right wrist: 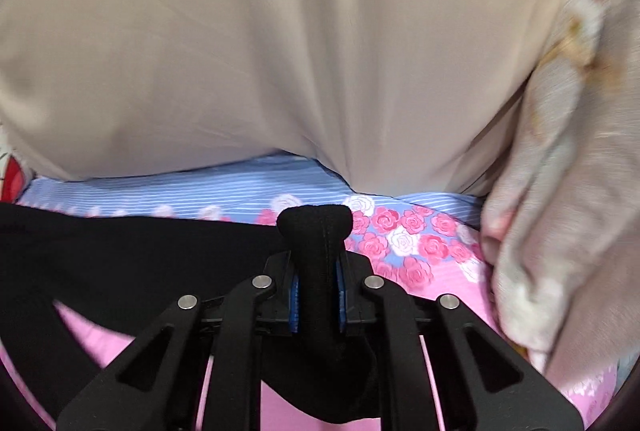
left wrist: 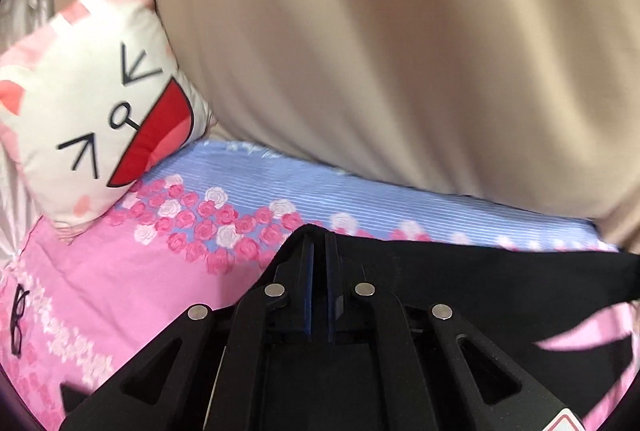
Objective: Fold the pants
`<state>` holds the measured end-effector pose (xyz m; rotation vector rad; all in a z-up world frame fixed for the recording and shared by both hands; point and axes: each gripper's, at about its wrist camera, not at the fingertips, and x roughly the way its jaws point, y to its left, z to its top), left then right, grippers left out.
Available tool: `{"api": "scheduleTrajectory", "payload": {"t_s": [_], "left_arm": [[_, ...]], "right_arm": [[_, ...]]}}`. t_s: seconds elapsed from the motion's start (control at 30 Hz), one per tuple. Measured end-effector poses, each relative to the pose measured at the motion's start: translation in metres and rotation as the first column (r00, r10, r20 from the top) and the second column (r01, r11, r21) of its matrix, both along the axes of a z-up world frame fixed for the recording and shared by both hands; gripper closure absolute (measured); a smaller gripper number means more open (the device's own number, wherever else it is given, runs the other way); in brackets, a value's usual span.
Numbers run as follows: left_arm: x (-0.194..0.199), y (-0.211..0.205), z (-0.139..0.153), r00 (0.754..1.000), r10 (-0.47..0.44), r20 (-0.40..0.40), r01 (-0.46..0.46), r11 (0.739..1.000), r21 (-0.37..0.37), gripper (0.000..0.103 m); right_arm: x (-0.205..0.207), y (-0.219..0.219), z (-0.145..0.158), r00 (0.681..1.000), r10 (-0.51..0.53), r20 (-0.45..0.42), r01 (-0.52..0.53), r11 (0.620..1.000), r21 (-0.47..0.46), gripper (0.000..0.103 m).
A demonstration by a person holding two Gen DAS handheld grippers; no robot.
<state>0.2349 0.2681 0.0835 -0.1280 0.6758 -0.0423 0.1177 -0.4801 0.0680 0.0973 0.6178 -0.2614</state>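
Left tool (left wrist: pixel 319 243) and right tool (right wrist: pixel 316 231), level above the bed (left wrist: pixel 120 271), each pinch the black pants (right wrist: pixel 120 251). The waist edge spans between them.

The pants (left wrist: pixel 500 283) hang stretched between the left gripper (left wrist: pixel 319 251) and the right gripper (right wrist: pixel 316 263), above the bed sheet (left wrist: pixel 224 191). Each gripper pinches one end of the stretched edge. Behind them a large curtain-like cloth (left wrist: pixel 380 51) falls to the bed's far edge. A cat-face pillow (left wrist: pixel 100 123) lies at the far left corner, a crumpled blanket (right wrist: pixel 560 211) at the right edge.
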Motion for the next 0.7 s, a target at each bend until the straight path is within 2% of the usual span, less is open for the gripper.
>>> {"api": "scheduleTrajectory", "payload": {"t_s": [0.1, 0.17, 0.2, 0.3, 0.4, 0.5, 0.6, 0.63, 0.7], "left_arm": [[-0.058, -0.005, 0.012, 0.998, -0.043, 0.037, 0.043, 0.999, -0.001, 0.1], [-0.099, -0.006, 0.009, 0.997, -0.066, 0.033, 0.066, 0.998, 0.002, 0.1], [-0.122, -0.006, 0.001, 0.997, -0.072, 0.016, 0.072, 0.997, 0.017, 0.1], [-0.157, 0.002, -0.029, 0.997, -0.06, -0.054, 0.062, 0.997, 0.046, 0.098], [-0.178, 0.015, -0.069, 0.989, -0.006, -0.15, 0.016, 0.998, 0.063, 0.102], [-0.187, 0.032, -0.111, 0.967, 0.093, -0.236, -0.072, 0.993, 0.095, 0.103], [-0.188, 0.045, -0.134, 0.945, 0.155, -0.288, -0.131, 0.986, 0.102, 0.103], [-0.188, 0.045, -0.133, 0.945, 0.149, -0.29, -0.135, 0.989, 0.067, 0.103], [-0.191, 0.041, -0.127, 0.952, 0.124, -0.278, -0.136, 0.99, -0.022, 0.094]], "right_arm": [[-0.055, 0.027, 0.018, 0.997, 0.045, 0.064, -0.043, 0.999, -0.024, 0.091], [-0.092, 0.031, 0.023, 0.995, 0.057, 0.084, -0.055, 0.998, -0.024, 0.091], [-0.111, 0.035, 0.019, 0.994, 0.067, 0.085, -0.065, 0.998, -0.025, 0.091], [-0.153, 0.04, -0.009, 0.995, 0.09, 0.045, -0.089, 0.996, -0.017, 0.091], [-0.185, 0.036, -0.05, 0.996, 0.086, -0.02, -0.086, 0.996, 0.019, 0.091], [-0.191, 0.028, -0.096, 0.991, 0.074, -0.113, -0.071, 0.997, 0.026, 0.09], [-0.197, 0.025, -0.111, 0.991, 0.057, -0.117, -0.052, 0.997, 0.052, 0.09], [-0.199, 0.023, -0.107, 0.994, 0.055, -0.097, -0.049, 0.997, 0.062, 0.09], [-0.2, 0.023, -0.104, 0.996, 0.054, -0.077, -0.05, 0.997, 0.06, 0.09]]}}
